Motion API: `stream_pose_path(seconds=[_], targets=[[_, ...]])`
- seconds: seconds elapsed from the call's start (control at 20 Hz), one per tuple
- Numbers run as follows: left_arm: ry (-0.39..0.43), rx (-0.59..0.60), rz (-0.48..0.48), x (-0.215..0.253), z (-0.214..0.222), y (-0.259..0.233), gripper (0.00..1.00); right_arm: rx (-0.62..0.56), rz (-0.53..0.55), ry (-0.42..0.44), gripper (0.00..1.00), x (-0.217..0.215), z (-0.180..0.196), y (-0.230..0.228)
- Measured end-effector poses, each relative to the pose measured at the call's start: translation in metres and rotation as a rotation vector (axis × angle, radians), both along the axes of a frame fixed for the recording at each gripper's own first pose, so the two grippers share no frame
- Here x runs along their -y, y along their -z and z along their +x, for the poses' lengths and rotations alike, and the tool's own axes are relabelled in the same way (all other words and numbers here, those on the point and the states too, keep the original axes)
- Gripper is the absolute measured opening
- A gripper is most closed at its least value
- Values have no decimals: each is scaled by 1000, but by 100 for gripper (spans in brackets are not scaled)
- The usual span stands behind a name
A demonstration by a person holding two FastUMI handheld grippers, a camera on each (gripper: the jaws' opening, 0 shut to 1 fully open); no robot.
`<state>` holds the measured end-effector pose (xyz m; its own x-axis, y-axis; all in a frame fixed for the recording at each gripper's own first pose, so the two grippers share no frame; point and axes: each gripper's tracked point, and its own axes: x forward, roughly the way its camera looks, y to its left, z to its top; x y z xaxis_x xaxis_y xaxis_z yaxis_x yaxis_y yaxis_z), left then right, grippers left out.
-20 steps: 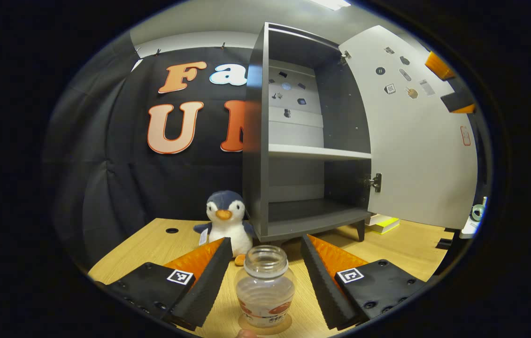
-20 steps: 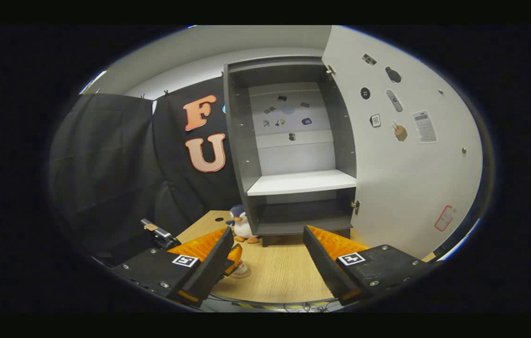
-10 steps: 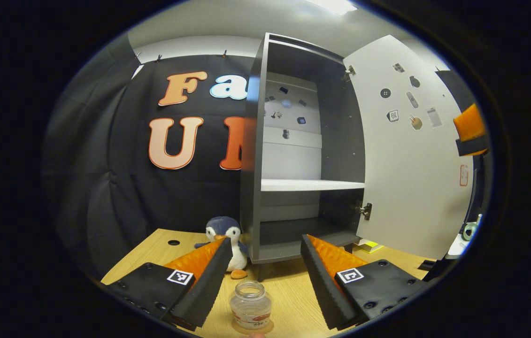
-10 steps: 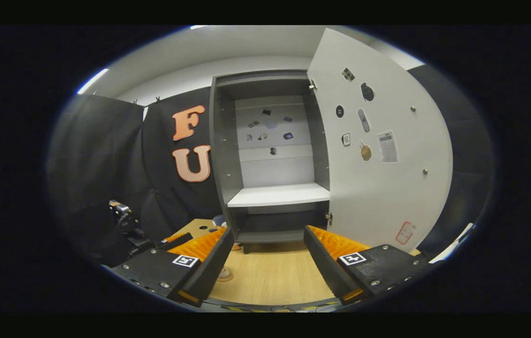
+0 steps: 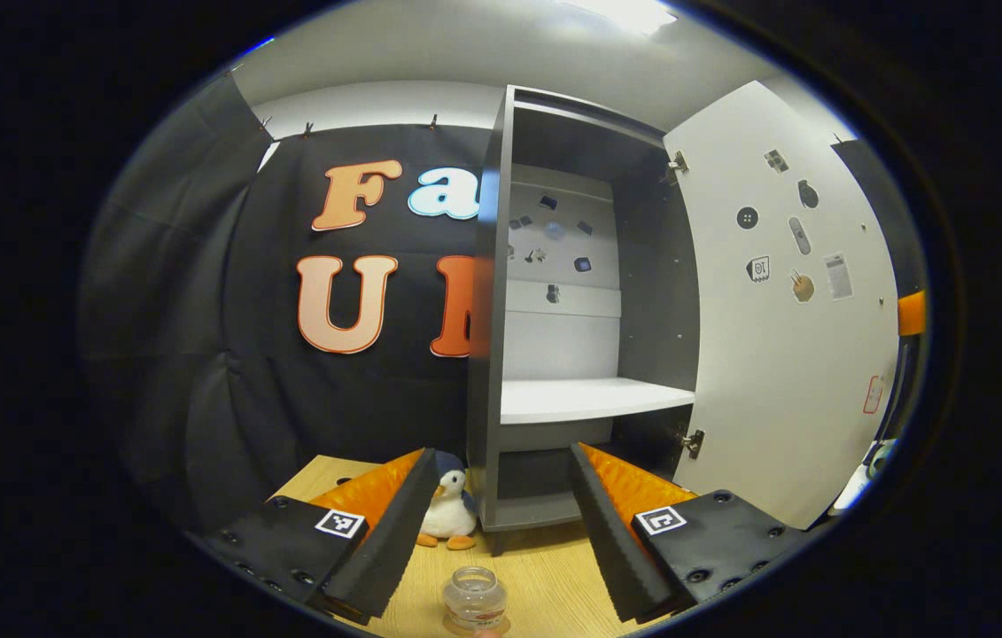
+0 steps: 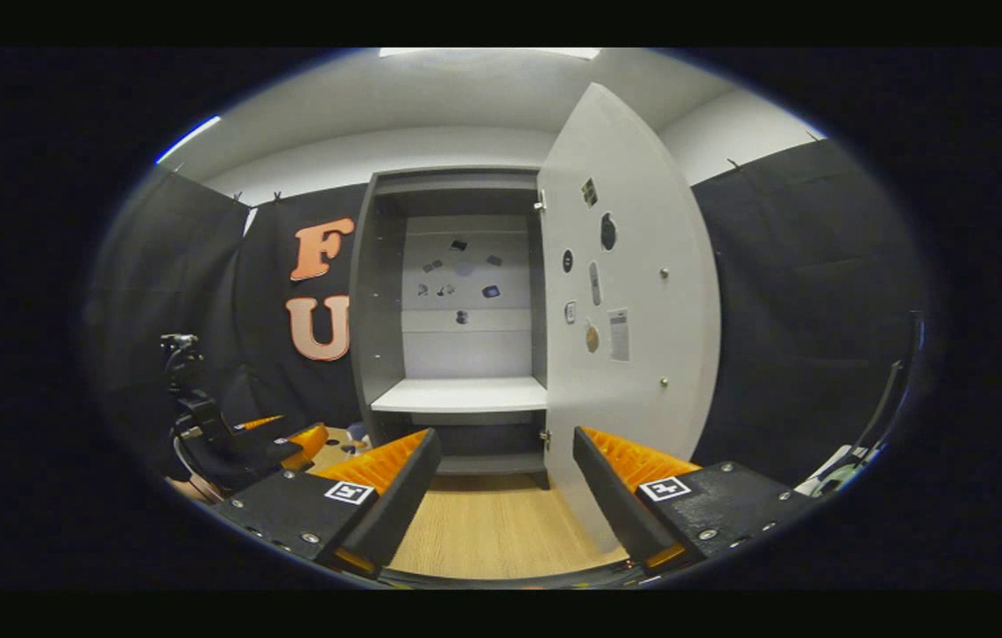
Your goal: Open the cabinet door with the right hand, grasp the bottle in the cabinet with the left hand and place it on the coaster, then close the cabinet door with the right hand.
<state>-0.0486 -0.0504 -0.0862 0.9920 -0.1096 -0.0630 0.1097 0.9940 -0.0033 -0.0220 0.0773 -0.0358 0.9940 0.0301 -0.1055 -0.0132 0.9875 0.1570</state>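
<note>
Left gripper: I see my left gripper [image 5: 496, 532] with its fingers spread wide and nothing between them; it hangs above the desk [image 5: 554, 576], apart from the bottle.
Right gripper: my right gripper [image 6: 505, 496] is likewise spread wide and holds nothing; it faces the cabinet front, with the door's lower edge just behind its right finger in the right gripper view.
Bottle: the clear bottle [image 5: 474, 601] stands upright on the desk's near edge, uncapped, below the gap between my left fingers and touching neither.
Coaster: a thin round coaster [image 5: 476, 628] peeks out under the bottle's base; I can barely make out its rim.
Cabinet: the grey cabinet [image 6: 390, 301] stands on short legs toward the desk's far side, with one pale shelf [image 6: 461, 395] across it and small stickers on its back panel.
Cabinet door: the white door [image 6: 633, 310] is swung open on its right-hand hinges, edge-on toward my right gripper, with stickers on its inner face.
Penguin: a plush penguin [image 5: 449, 514] sits on the desk just left of the cabinet's front corner, partly behind my left finger.
Other gripper seen afar: in the right gripper view, the left gripper shows at the desk's left side; I cannot tell its opening from there.
</note>
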Motion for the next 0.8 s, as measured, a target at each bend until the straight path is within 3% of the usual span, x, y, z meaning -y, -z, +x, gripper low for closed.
stream_pose_path(seconds=[0.05,0.2,0.25,0.3,0.55,0.8], targets=[[-5,0,6,1,0,-6,96,5,-4,15,89,9,-4,-2],[-9,-1,26,7,3,-22,95,11,-21,77,98,42,-14,-7],[-3,4,25,12,4,-27,95,12,-28,103,89,55,-18,-8],[3,8,21,16,3,-33,95,16,-38,128,94,69,-20,-13],[15,21,-10,31,-6,-52,95,9,-84,251,93,140,-26,-21],[-17,44,14,28,-18,-65,94,-6,-62,284,93,181,-4,-16]])
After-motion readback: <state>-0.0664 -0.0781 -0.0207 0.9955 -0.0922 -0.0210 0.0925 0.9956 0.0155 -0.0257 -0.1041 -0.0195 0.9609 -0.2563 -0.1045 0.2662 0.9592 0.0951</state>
